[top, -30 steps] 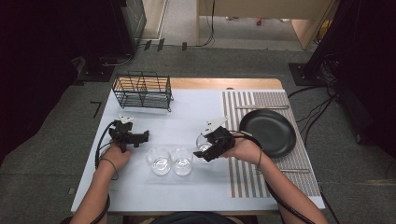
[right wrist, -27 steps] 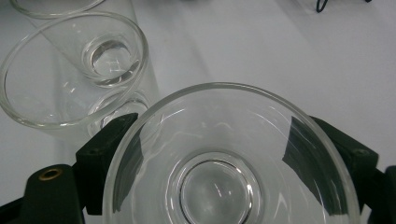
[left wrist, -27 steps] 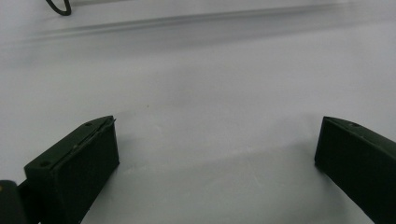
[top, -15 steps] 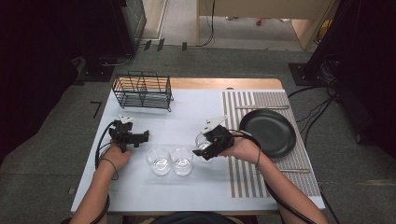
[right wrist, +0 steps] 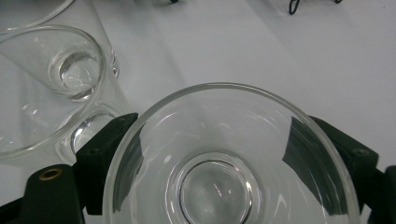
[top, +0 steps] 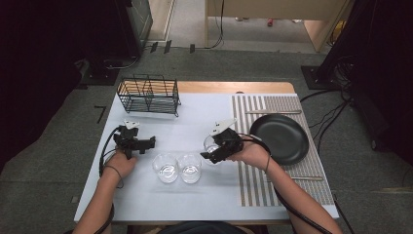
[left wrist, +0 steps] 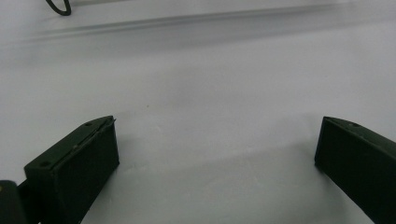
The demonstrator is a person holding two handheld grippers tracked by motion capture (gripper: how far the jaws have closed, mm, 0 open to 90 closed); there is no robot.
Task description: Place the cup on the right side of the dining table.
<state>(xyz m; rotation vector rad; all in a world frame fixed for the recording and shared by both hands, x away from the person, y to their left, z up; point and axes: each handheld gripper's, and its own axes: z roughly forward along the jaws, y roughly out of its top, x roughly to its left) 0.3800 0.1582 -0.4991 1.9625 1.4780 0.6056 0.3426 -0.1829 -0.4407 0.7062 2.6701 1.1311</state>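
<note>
Your right gripper (top: 210,155) has its two black jaws on either side of a clear glass (right wrist: 231,163), one jaw at each flank of its wall, so it is gripping this glass. In the high view this glass (top: 211,144) stands on the pale table (top: 204,117), just left of the striped placemat (top: 253,180). Two more clear glasses (top: 178,168) stand side by side near the front of the table, just left of the held one and touching each other. In the right gripper view one of them (right wrist: 56,79) stands just beside the left jaw.

Your left gripper (top: 146,142) is well apart from the glasses, over the left part of the table. Its jaws are spread wide, and between them you see bare white table surface (left wrist: 215,140).

A black wire rack (top: 148,95) stands at the far left of the table. A black round plate (top: 280,139) lies on the placemat, to the right of your right hand (top: 251,153).
</note>
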